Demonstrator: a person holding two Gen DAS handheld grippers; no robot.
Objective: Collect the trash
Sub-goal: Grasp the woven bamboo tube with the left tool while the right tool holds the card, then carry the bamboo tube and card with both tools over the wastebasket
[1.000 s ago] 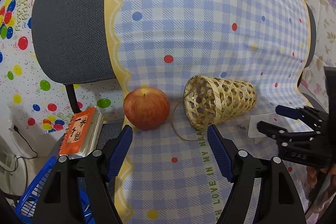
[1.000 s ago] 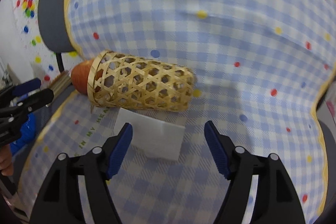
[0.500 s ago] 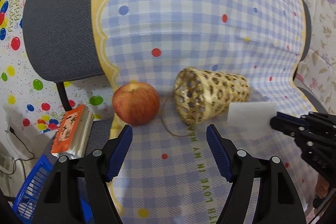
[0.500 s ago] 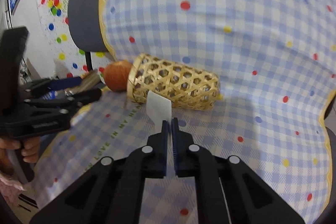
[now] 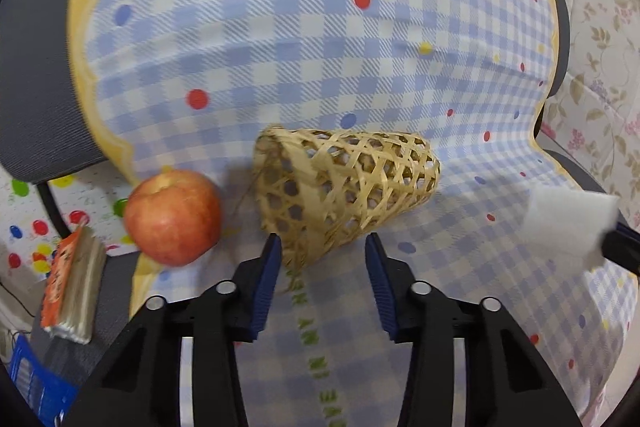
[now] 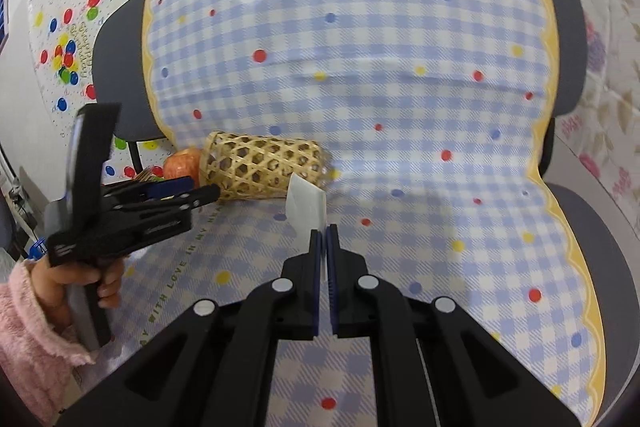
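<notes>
A woven bamboo basket (image 5: 344, 187) lies on its side on the blue checked cloth (image 5: 320, 27), its mouth towards the left. My left gripper (image 5: 322, 251) is open, its blue fingertips either side of the basket's near rim. My right gripper (image 6: 324, 233) is shut on a white paper scrap (image 6: 306, 201) and holds it above the cloth, in front of the basket (image 6: 260, 167). The scrap also shows at the right edge of the left wrist view (image 5: 568, 223). The left gripper also shows in the right wrist view (image 6: 192, 193).
A red apple (image 5: 172, 217) lies left of the basket at the cloth's edge. An orange-covered notepad (image 5: 70, 287) sits lower left, beside a blue crate (image 5: 28, 387). The cloth covers a grey chair (image 5: 36, 67). Flowered wall covering (image 5: 600, 27) at right.
My left gripper has moved in on the basket and its fingers have narrowed. My right gripper closed on the paper scrap, lifted it off the cloth and drew back from the basket.
</notes>
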